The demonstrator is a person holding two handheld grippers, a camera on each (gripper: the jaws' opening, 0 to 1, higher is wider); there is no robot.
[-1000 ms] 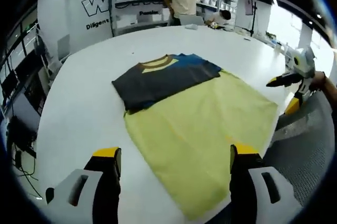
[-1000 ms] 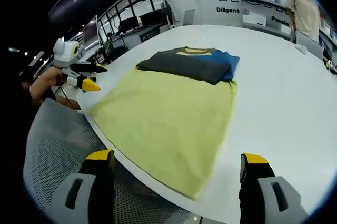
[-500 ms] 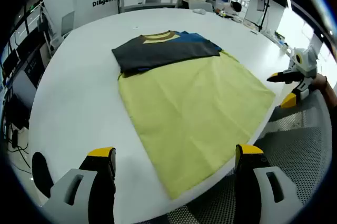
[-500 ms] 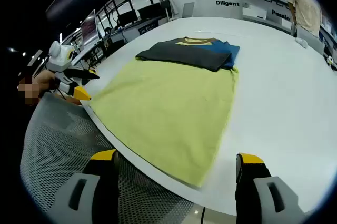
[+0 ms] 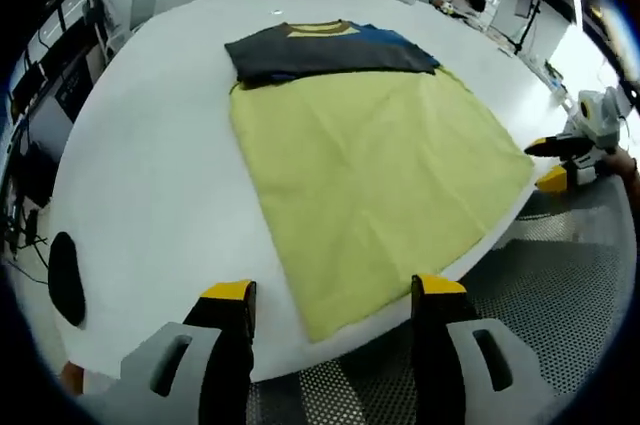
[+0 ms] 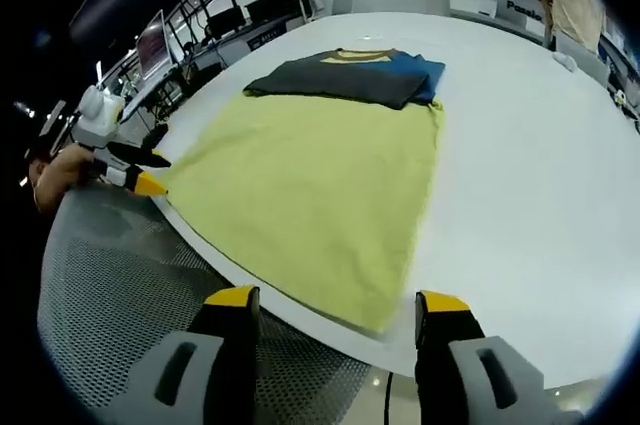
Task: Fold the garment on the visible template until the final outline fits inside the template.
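The garment (image 5: 325, 48) is lying folded at the far end of the yellow template (image 5: 375, 175), well ahead of both hand-held grippers. It is looking soft and light, so a hem corner is probably the best hold. The left hand-held gripper (image 5: 330, 295) and the right hand-held gripper (image 6: 337, 300) are hanging open and empty above the near edge of the table (image 5: 150, 185). A mesh chair (image 6: 110, 275) is sitting just below them.

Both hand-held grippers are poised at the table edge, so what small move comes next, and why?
Probably lower each open hand-held gripper onto its near corner of the yellow-green cloth template. Both jaw pairs straddle those corners at the white table's edge, gripping nothing, with the folded dark garment at the far end.
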